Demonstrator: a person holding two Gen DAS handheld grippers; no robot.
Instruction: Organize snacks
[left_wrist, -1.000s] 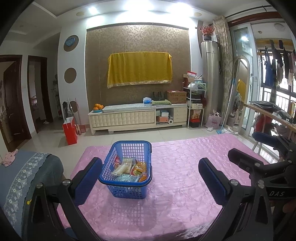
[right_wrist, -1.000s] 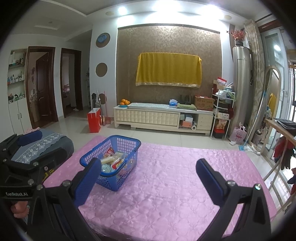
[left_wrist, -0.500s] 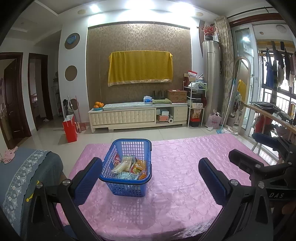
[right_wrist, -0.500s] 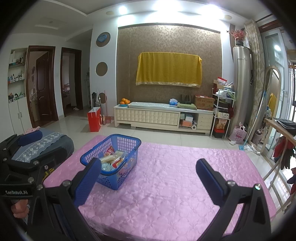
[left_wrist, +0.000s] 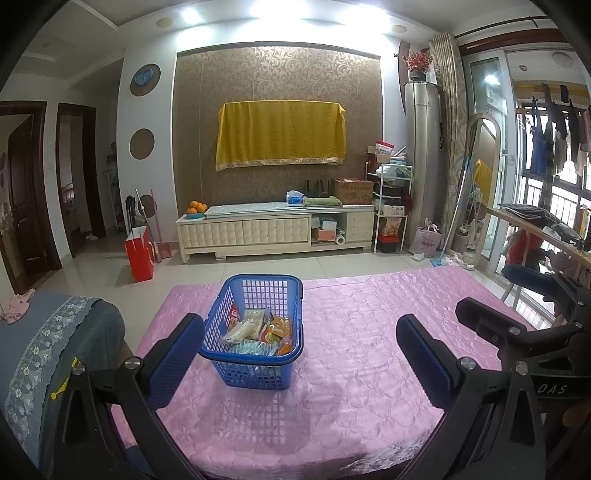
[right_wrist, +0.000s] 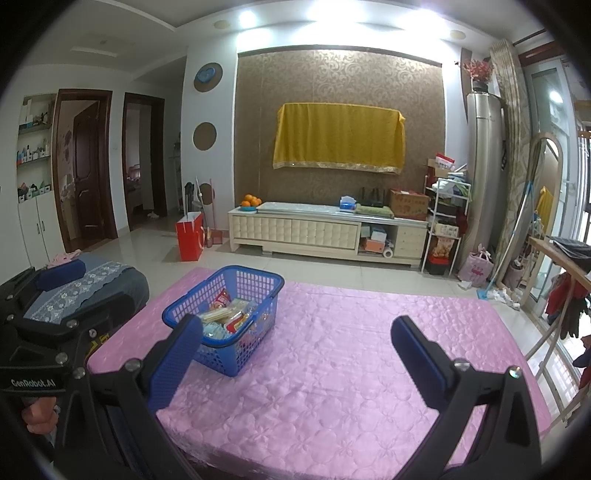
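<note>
Left wrist view shows the left hand-held gripper (left_wrist: 299, 347) with its blue pads spread wide apart and nothing between them, hovering short of the blue basket (left_wrist: 258, 332), which sits just left of centre in the frame on the pink-covered bench (left_wrist: 369, 369). The snacks (left_wrist: 258, 330), a loose heap of small crinkly packets in orange, red, white and pale blue wrappers, lie inside the basket, filling only its bottom. In the right wrist view the right hand-held gripper (right_wrist: 295, 350) is likewise spread open and empty, with the basket at centre left, partly behind its left pad.

The packets look light, soft and slippery in their film wrappers, and their contents probably crush easily, so a gentle pinch on a sealed edge or across a flat side seems the safest hold. The basket is stiff lattice plastic with a thick rolled rim, likely light enough to slide on the smooth cloth, so steadying it by the near rim would help.
</note>
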